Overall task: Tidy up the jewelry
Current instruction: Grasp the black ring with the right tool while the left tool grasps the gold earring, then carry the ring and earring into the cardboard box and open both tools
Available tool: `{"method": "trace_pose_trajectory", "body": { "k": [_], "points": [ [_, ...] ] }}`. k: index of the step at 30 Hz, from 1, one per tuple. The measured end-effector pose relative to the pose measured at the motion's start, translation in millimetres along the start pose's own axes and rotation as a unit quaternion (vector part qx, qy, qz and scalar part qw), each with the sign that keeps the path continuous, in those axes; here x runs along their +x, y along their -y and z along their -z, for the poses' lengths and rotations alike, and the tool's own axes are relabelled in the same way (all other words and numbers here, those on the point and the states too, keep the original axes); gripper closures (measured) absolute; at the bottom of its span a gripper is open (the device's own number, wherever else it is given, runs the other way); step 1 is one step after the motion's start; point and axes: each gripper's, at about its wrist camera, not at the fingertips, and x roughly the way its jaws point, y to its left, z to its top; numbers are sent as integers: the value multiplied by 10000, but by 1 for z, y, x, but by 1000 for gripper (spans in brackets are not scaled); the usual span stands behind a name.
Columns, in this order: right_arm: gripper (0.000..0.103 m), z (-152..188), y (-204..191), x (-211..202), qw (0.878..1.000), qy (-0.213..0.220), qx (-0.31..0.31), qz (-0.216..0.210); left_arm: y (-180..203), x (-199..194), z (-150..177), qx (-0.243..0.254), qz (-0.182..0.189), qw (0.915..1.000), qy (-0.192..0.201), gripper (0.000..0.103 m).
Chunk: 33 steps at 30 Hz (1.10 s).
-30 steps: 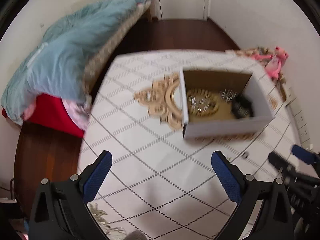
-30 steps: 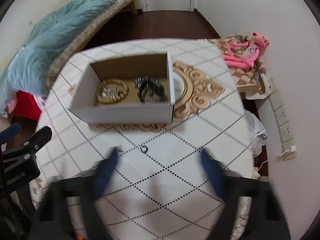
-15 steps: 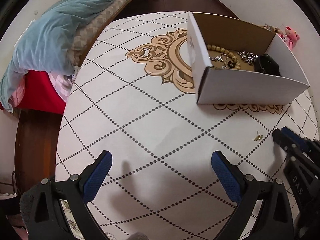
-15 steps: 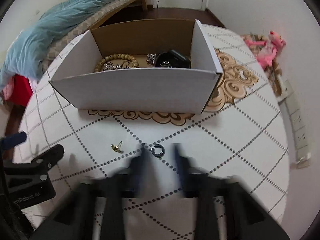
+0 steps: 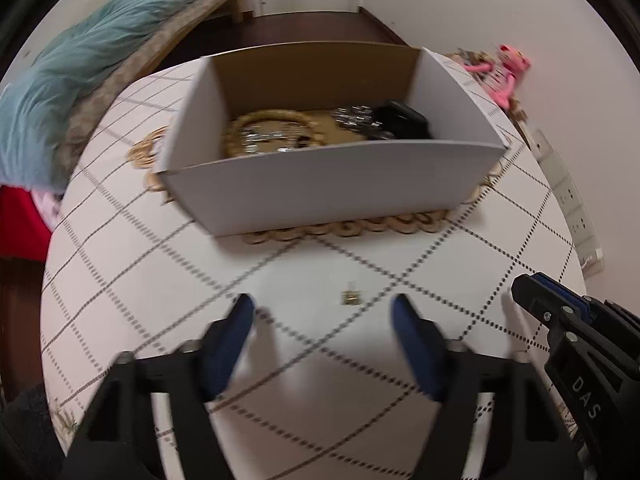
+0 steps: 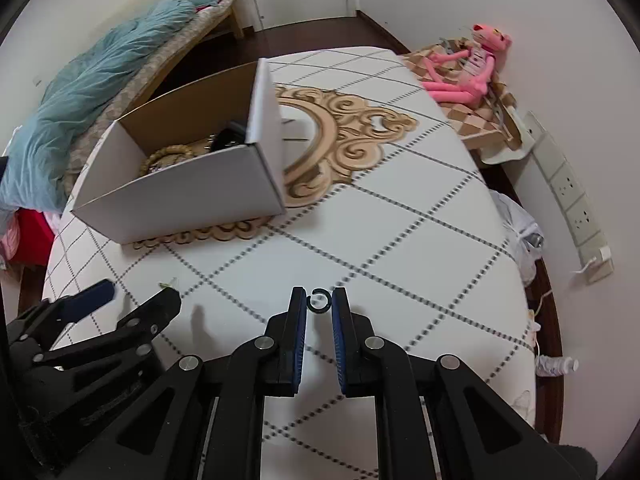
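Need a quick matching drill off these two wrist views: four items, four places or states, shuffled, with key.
Items:
1. black open ring
2. small gold earring
3. wooden bead bracelet
4. pink plush toy

Places or states:
A. inside the white box
B. off the table, against the wall
C. between the narrowly parted tips of the right tool
D. loose on the tabletop ahead of the half-open left tool

Pairs: 1-C, 2-D, 3-A, 4-B
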Motion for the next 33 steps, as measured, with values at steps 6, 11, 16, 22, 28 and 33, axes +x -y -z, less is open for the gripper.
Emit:
{"method": "trace_pose_trajectory", "body": {
  "k": [6,11,16,22,28,33],
  "points": [
    [89,0,9,-3,10000,9,71,39,7,7,-2,180,-14,9997,137,95],
    [89,-2,11,-7,9999,49,94,8,6,4,-6,167,31,9996,211,97],
    [89,-11,9,-25,9996,177,131,-187,-1,-26,-10,116,273,9988,391,97],
    [90,-53,-8,-58,9963,400,79,-758,-24,-75,-50,-15,665,9957,649,97],
    [90,-117,-41,-46,9930,233,-150,-1150,-54,-63,-101,-103,850,9958,325,97],
    [90,-156,-61,-13,9906,-257,-184,-1334,-72,-47,-128,-352,760,9964,93,95]
  ]
}}
